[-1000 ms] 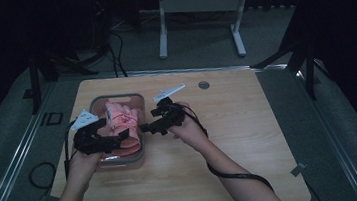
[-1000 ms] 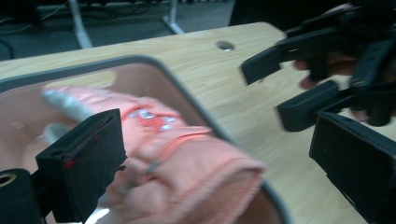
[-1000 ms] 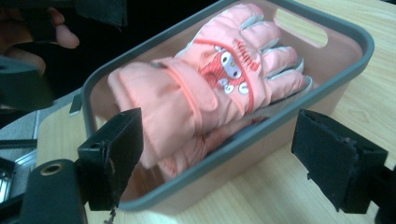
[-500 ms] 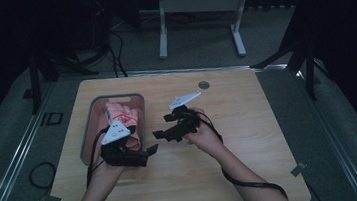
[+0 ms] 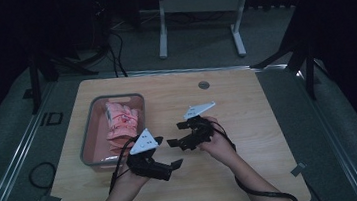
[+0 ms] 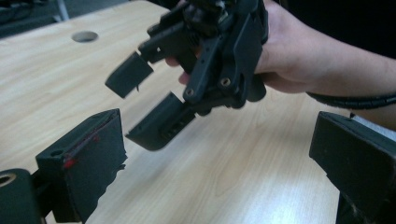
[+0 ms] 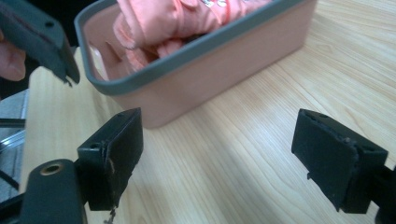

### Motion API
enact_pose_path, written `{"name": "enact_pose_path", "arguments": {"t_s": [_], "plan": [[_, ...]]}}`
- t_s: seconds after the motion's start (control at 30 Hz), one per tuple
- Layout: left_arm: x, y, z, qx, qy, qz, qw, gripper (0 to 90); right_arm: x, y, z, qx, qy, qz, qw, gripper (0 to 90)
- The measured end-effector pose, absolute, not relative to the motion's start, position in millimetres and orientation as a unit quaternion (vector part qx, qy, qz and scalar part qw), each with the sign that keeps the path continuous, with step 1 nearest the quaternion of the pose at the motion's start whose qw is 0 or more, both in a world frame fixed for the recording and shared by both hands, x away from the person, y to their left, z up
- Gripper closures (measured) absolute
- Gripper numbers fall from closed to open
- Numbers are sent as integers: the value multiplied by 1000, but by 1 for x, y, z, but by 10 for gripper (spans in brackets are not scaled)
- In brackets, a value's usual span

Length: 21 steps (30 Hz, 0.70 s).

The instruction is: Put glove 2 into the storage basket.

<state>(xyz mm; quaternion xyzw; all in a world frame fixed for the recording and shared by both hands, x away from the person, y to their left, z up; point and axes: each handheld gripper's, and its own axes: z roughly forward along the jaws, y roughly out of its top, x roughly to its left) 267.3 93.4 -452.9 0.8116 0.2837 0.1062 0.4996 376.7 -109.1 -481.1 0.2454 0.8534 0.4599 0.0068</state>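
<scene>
Tools both hang released beside the pink bin [image 5: 88,140] of folded cloth [image 5: 121,124], left tool [image 5: 165,163] nearer, right tool [image 5: 182,132] just beyond; packing looks finished, so withdrawing seems next.

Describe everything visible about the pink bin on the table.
The pink bin is a shallow rectangular container with rounded corners, salmon-pink walls and a grey rim, plastic by its look. It sits upright and flat on the left part of the wooden table, long side running away from the person. Its top is open, with no lid on it. Inside lies a bundle of pink cloth with small pale markings, heaped above the rim. Neither gripper touches it: the left gripper and right gripper stand apart, over bare wood.
</scene>
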Motion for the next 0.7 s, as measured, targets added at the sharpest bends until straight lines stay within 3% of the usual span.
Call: {"name": "enact_pose_path", "arguments": {"t_s": [0.7], "plan": [[267, 62, -507, 841, 252, 63, 475, 44, 359, -155, -529, 260, 854, 449, 26, 143]]}}
